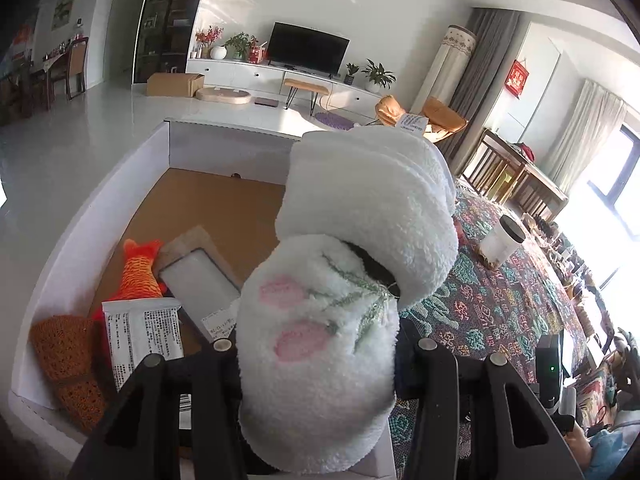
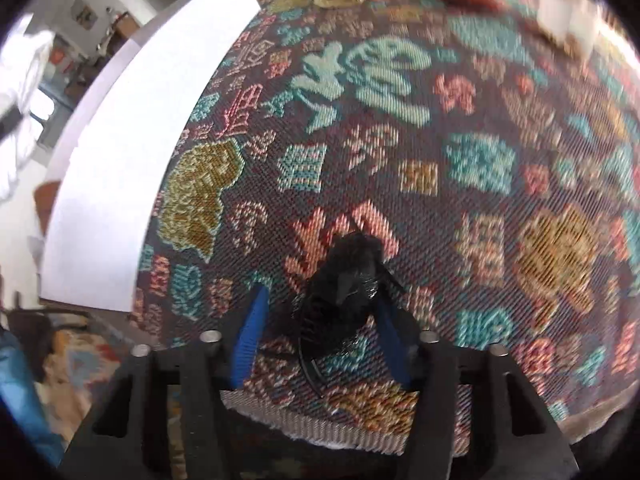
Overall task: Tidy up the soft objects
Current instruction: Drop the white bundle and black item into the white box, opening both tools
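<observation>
Fluffy slipper (image 1: 320, 360) hides left claw fingertips; cloth's (image 2: 520, 20) far objects blurred.

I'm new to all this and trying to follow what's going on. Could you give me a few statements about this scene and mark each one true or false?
1. The left gripper holds fluffy white socks. True.
2. An orange fish toy lies inside the white box. True.
3. The television across the room shows a bright picture. False: its screen is dark.
4. The tablecloth is plain white. False: it is dark with colourful woven patterns.
5. A small black thing lies between the right gripper's blue fingers. True.
</observation>
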The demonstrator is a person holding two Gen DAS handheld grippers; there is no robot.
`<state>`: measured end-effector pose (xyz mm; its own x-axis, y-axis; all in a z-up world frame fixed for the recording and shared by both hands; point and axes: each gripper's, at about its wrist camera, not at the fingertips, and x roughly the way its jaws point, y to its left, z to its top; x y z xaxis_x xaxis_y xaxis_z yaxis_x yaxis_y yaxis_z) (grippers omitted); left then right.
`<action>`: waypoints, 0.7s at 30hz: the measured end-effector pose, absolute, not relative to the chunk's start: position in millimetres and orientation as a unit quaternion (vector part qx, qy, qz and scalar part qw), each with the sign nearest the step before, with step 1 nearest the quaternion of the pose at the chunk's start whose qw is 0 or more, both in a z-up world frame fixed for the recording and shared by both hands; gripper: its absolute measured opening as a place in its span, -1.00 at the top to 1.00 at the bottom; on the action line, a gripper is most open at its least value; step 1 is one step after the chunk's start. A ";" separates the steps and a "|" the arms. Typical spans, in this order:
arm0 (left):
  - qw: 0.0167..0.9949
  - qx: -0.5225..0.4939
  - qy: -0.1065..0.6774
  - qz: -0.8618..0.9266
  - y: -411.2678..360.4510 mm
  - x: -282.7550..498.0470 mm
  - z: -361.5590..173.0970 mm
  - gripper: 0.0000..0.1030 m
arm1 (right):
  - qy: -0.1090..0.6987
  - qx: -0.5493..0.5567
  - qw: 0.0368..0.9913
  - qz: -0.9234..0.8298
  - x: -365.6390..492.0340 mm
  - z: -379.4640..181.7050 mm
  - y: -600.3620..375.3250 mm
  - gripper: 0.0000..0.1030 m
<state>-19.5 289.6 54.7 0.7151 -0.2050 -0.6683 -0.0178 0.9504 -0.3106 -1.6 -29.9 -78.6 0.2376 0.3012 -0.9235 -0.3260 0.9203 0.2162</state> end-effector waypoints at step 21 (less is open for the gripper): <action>0.897 -0.115 0.405 0.135 354.1 -37.5 23.2 -0.67 | 0.455 0.035 0.808 0.371 46.4 35.5 94.4 -0.36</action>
<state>-37.5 354.1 23.2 0.6350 0.1492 -0.7579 -0.3356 0.9370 -0.0967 46.4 94.4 35.5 0.3096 0.6324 -0.7100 -0.5679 0.7219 0.3954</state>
